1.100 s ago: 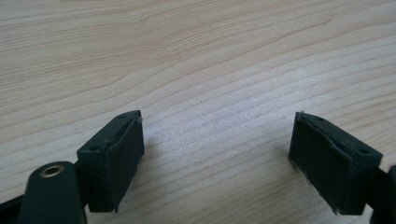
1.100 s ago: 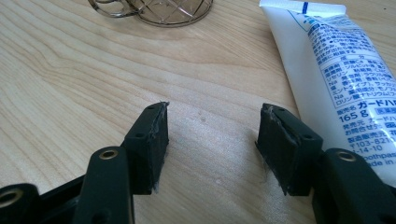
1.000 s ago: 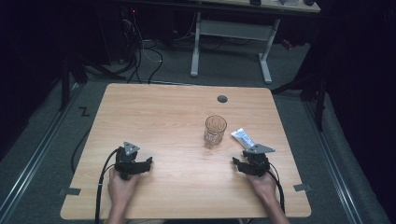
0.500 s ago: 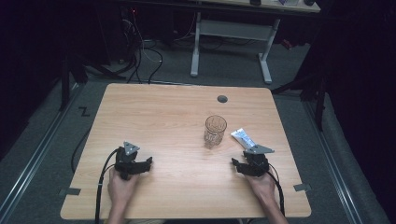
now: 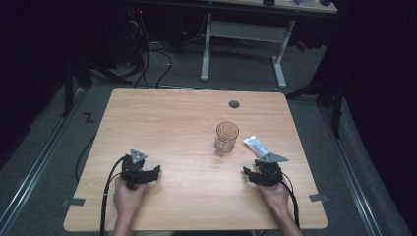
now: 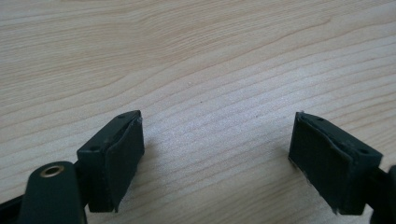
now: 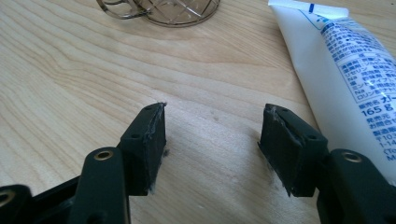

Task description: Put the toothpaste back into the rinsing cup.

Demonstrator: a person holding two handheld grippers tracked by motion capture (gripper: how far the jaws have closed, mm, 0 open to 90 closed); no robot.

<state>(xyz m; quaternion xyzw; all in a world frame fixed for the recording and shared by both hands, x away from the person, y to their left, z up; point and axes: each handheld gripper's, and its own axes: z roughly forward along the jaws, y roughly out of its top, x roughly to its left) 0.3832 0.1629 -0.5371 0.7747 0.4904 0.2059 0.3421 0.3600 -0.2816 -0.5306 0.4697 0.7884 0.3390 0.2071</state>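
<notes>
Little differs from the earlier pictures: both hands rest in the same places on the pale wooden worktop (image 5: 177,123), and the clear cut-pattern drinking glass (image 5: 226,137) and the white toothpaste tube with blue print (image 5: 256,145) lie where they were. The one change is at the right gripper (image 5: 250,173), whose fingers (image 7: 149,149) have just been closing a little from their widest spread; they stand apart with bare wood between them and press on nothing. The left gripper (image 5: 153,172) rests near the front left of the worktop, its fingers (image 6: 116,158) wide apart over bare wood.

The tube lies just beside the right gripper, near the right edge, and the glass stands upright just left of the tube.

In the right gripper view the glass is cut off at the top edge, so only its base (image 7: 161,10) shows, and the tube (image 7: 345,74) runs off the right side. From above, the tube's near end seems tucked under the gripper's grey plate (image 5: 272,158), though that is hard to make out.
</notes>
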